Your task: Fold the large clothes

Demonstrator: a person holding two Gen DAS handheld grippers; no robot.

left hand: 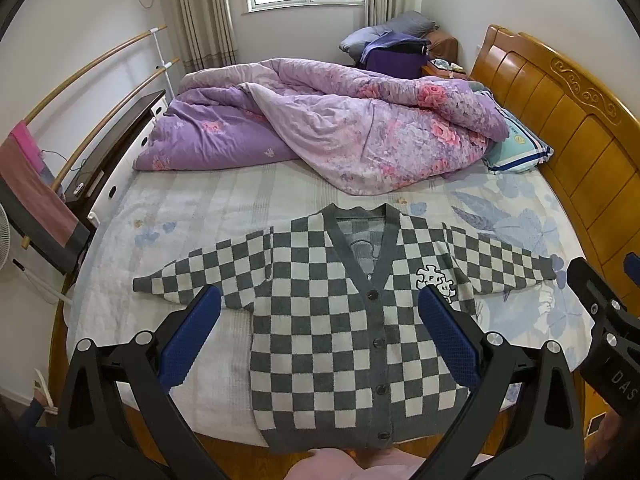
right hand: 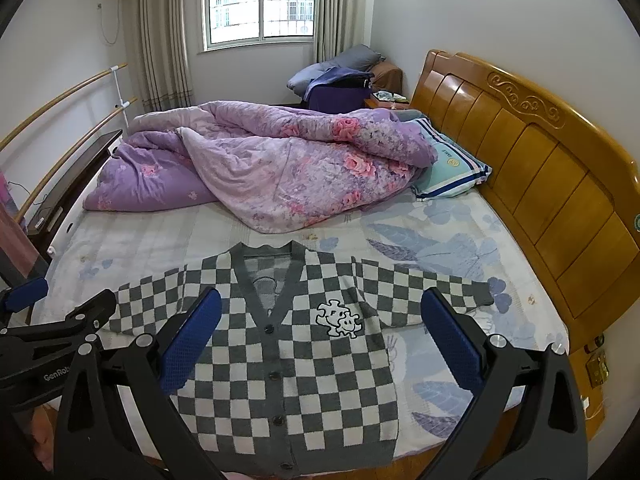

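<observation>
We hold the left gripper (left hand: 320, 328) spread wide above the grey-and-white checkered knit cardigan (left hand: 328, 320), gripping nothing. Our right gripper (right hand: 320, 328) is equally wide and empty. The cardigan lies flat, buttoned, sleeves outstretched, on the floral-sheeted bed (left hand: 192, 208) near its front edge.

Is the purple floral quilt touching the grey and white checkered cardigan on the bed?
Apart. In the right wrist view, a strip of pale bedsheet shows plainly between the purple floral quilt and the collar of the checkered cardigan.
</observation>
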